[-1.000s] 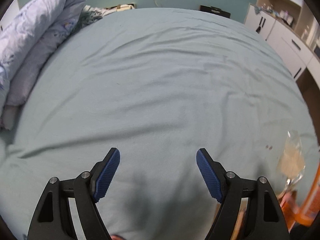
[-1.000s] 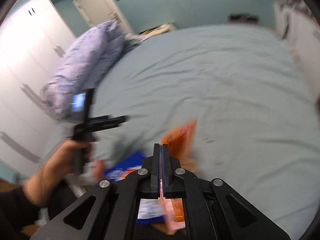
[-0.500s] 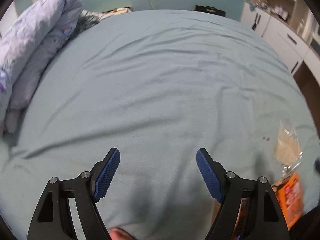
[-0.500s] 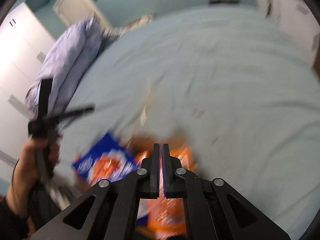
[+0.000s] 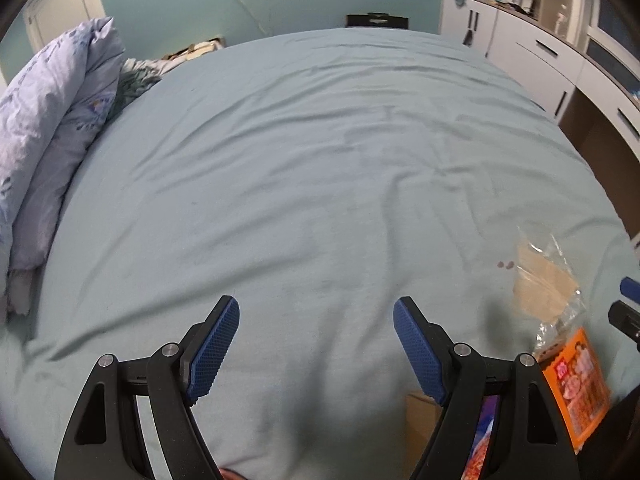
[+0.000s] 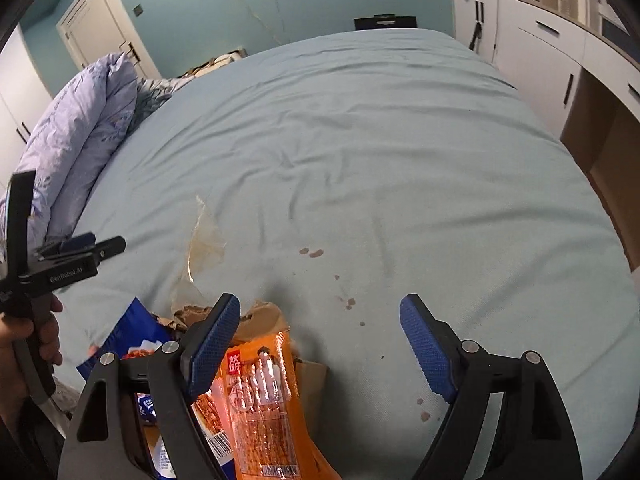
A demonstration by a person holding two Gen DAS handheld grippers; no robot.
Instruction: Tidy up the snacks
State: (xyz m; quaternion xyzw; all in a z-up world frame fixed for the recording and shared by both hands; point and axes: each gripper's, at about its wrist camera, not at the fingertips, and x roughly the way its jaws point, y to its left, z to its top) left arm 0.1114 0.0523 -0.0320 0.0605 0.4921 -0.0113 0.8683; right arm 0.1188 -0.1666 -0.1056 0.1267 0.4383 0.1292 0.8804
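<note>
Right wrist view: 1 orange packet (image 6: 264, 412), 1 blue bag (image 6: 132, 336), right gripper (image 6: 320, 344) jaws opening, empty.

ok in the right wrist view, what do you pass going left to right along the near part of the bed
person's hand holding the left gripper → blue snack bag → orange snack pack → dark stains on the sheet
</note>
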